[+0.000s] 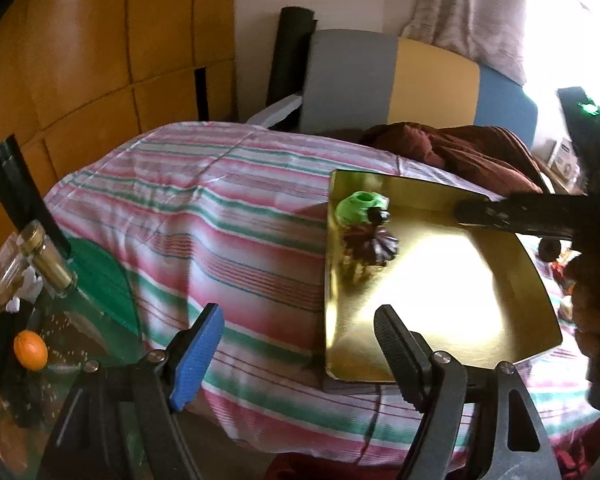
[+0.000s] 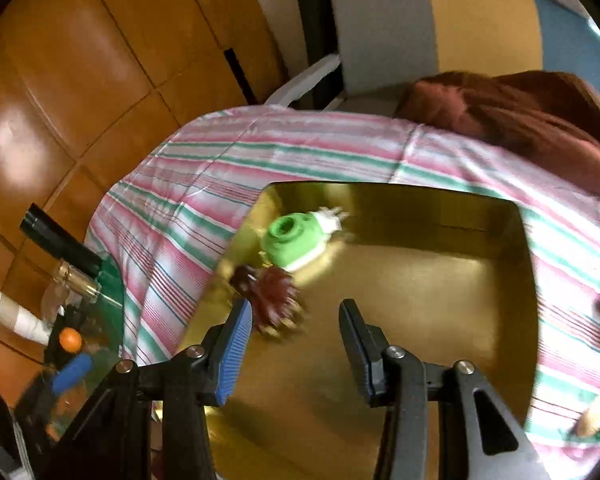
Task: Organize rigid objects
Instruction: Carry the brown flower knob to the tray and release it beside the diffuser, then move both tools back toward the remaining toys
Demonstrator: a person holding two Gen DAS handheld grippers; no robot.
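Your right gripper (image 2: 296,344) has its jaws parted with nothing between the pads; it hangs over the gold tray (image 2: 440,280), angled down. The blue pad (image 2: 236,344) sits just beside the dark brown spiky toy (image 2: 278,300); contact can't be told, the frame is blurred there. From the left wrist view, the right gripper's black body (image 1: 512,216) reaches in over the tray's far right rim.

Your left gripper (image 1: 300,344) is spread wide and holds nothing. It points down at the striped bedsheet (image 1: 228,216), just off the tray's near left corner, its black finger (image 1: 400,352) overlapping the tray's near edge in the picture.

Count in the tray: two toys.
- One green toy (image 2: 290,244) with a round hole on top and a white part on its right side, at the far left corner.
- One dark brown spiky toy, right next to it on the near side, possibly touching.

The rest of the tray floor is bare.

Outside the tray:
- One tray, lying flat on the bed.
- One dark red blanket (image 2: 520,108) bunched at the far end of the bed.
- A glass table (image 1: 100,280) to the left, carrying one gold-capped bottle (image 1: 48,264) and one orange ball (image 1: 30,350).
- More small objects at the right edge of the bed, too cut off to identify.
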